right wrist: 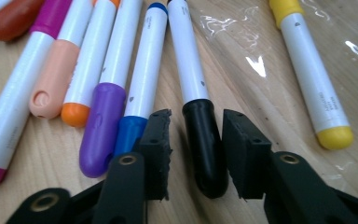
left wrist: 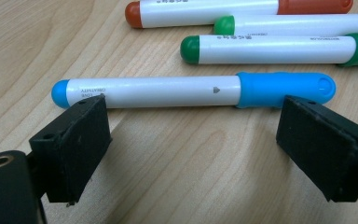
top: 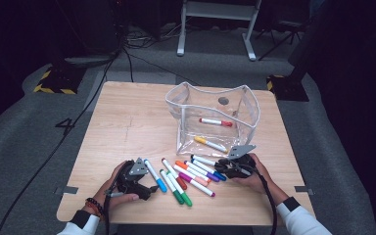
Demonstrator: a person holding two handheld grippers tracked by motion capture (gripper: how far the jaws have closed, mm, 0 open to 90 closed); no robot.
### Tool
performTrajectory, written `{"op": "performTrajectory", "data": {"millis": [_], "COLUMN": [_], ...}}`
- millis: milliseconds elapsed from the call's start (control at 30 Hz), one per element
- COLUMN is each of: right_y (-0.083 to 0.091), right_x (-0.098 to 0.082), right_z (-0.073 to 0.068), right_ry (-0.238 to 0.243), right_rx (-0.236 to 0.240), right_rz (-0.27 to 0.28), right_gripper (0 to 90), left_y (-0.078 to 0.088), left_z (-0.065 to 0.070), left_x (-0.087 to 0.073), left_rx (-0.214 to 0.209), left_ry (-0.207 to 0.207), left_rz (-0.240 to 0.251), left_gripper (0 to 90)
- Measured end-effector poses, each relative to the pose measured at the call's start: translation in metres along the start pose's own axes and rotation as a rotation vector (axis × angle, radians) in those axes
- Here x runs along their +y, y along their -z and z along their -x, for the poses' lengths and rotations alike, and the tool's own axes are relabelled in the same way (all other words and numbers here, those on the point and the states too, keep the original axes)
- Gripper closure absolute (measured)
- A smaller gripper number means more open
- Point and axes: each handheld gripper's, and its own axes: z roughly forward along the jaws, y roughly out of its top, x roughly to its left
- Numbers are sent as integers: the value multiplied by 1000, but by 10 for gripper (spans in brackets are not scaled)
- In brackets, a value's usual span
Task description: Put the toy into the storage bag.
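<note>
Two grippers are resting low on the wooden table (top: 127, 122) in the high view, the left gripper (top: 144, 188) sitting at about seven o'clock and the right gripper (top: 225, 169) at about five o'clock, with a loose row of markers lying between them. A clear pouch (top: 215, 105) is standing open toward one o'clock of the table's middle, and a red marker (top: 216, 122) and a yellow marker (top: 209, 143) are lying behind its clear wall. In the left gripper view, the jaws are standing wide apart and gripping nothing; a light-blue marker (left wrist: 193, 90) is lying crosswise just past their tips at twelve o'clock, apart from the pads, while two green markers (left wrist: 279, 49) and a brown marker (left wrist: 237, 6) are lying farther off. In the right gripper view, the jaws are straddling the cap of a black marker (right wrist: 200, 112), which is running up toward twelve o'clock; small gaps are showing on both sides of the cap, so the pads are not pressing on it. A dark-blue marker (right wrist: 142, 93) and a purple marker (right wrist: 107, 107) are lying at its ten o'clock, the yellow one at two o'clock.
</note>
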Motion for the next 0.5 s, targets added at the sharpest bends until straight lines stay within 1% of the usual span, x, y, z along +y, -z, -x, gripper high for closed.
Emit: {"op": "performTrajectory", "data": {"millis": [33, 67, 100, 133, 267, 400, 500], "right_y": [0, 1, 1, 2, 3, 4, 7], "right_x": [-2, -3, -3, -3, -3, -4, -3], "right_z": [1, 2, 3, 3, 2, 3, 2], "right_ry": [-11, -6, 2, 10, 16, 29, 51], "right_rx": [16, 19, 23, 24, 24, 37, 16], "right_rz": [8, 13, 11, 9, 5, 0, -19], "right_gripper": [666, 712, 733, 736, 751, 752, 753], "left_y": [0, 0, 0, 0, 0, 0, 0], "left_z": [0, 0, 0, 0, 0, 0, 0], "left_x": [0, 0, 0, 0, 0, 0, 0], "left_rx": [0, 0, 0, 0, 0, 0, 0], "left_ry": [0, -1, 0, -1, 0, 0, 0], "left_rz": [0, 0, 0, 0, 0, 0, 0], "left_gripper": [101, 101, 101, 101, 101, 101, 101]}}
